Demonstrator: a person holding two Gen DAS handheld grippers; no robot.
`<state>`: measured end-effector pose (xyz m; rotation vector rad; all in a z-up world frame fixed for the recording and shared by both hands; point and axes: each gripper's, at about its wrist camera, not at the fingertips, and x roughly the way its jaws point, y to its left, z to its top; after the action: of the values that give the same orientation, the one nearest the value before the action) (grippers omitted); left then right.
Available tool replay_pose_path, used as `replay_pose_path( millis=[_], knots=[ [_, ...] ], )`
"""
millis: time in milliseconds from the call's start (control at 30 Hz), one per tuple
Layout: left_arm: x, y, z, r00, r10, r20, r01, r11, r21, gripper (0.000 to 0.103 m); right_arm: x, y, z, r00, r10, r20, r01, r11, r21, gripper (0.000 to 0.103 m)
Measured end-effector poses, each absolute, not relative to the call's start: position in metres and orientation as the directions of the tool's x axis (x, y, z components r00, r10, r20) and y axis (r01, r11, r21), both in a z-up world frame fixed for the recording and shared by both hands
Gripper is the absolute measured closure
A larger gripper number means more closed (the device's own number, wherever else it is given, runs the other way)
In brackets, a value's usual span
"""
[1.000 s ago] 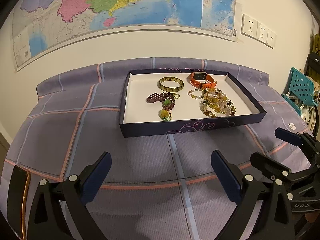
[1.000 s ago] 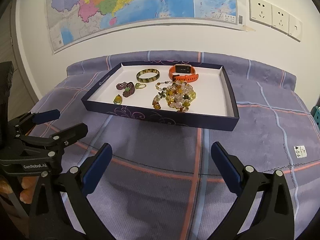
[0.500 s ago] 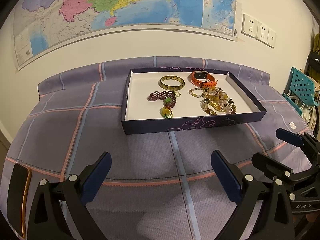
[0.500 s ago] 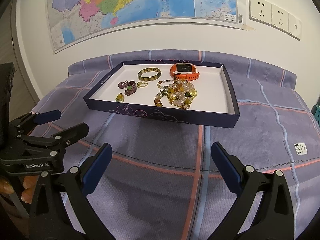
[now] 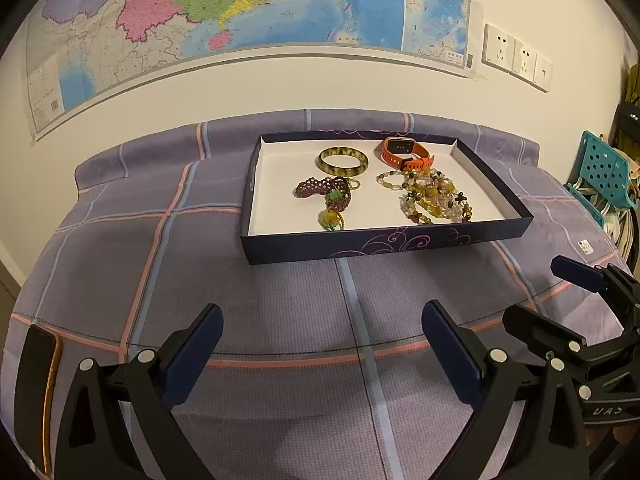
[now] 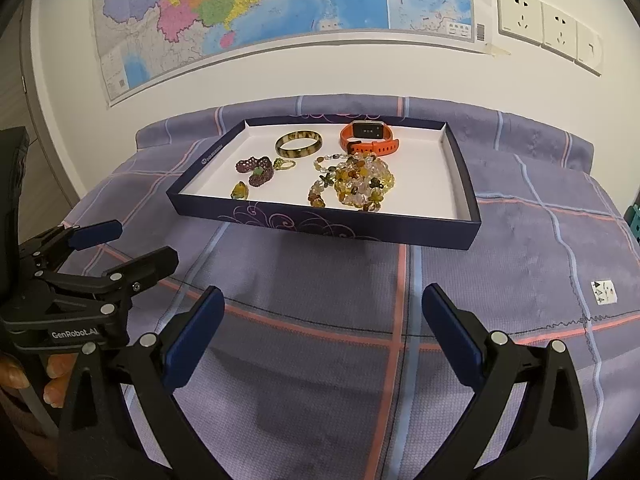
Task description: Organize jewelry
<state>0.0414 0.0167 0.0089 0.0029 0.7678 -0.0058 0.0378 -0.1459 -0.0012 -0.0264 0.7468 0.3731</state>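
A shallow dark blue box [image 5: 384, 242] [image 6: 320, 222] with a white floor sits on the purple checked cloth. Inside lie a green-brown bangle [image 5: 343, 162] [image 6: 298, 145], an orange watch [image 5: 404, 149] [image 6: 368, 136], a maroon beaded piece [image 5: 324, 192] [image 6: 256, 170] with a yellow pendant [image 5: 330, 218] [image 6: 239, 191], and a heap of amber bead strands [image 5: 430, 196] [image 6: 358, 182]. My left gripper [image 5: 320, 344] [image 6: 120, 244] is open and empty, well in front of the box. My right gripper [image 6: 322, 324] [image 5: 552, 292] is open and empty beside it.
A phone [image 5: 38, 396] lies on the cloth at the near left edge. A small white sticker [image 6: 604, 291] is on the cloth at right. A wall with a map [image 5: 240, 8] and sockets [image 6: 548, 26] stands behind. A teal crate [image 5: 604, 172] is off to the right.
Both grippers have drawn back slightly from the box, which now appears a little farther off. Both stay open and empty. The jewelry has not moved.
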Motion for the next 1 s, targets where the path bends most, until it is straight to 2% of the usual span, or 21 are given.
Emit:
replay_pose_path(
  millis=[1000],
  knots=[
    [0.0369, 0.0144, 0.0131, 0.729, -0.005, -0.685, 0.011, 1.0, 0.004, 0.007, 0.0344, -0.1462, 0.0024, 0.678, 0.329, -0.658, -0.342, 0.933, 0.114, 0.006]
  ],
)
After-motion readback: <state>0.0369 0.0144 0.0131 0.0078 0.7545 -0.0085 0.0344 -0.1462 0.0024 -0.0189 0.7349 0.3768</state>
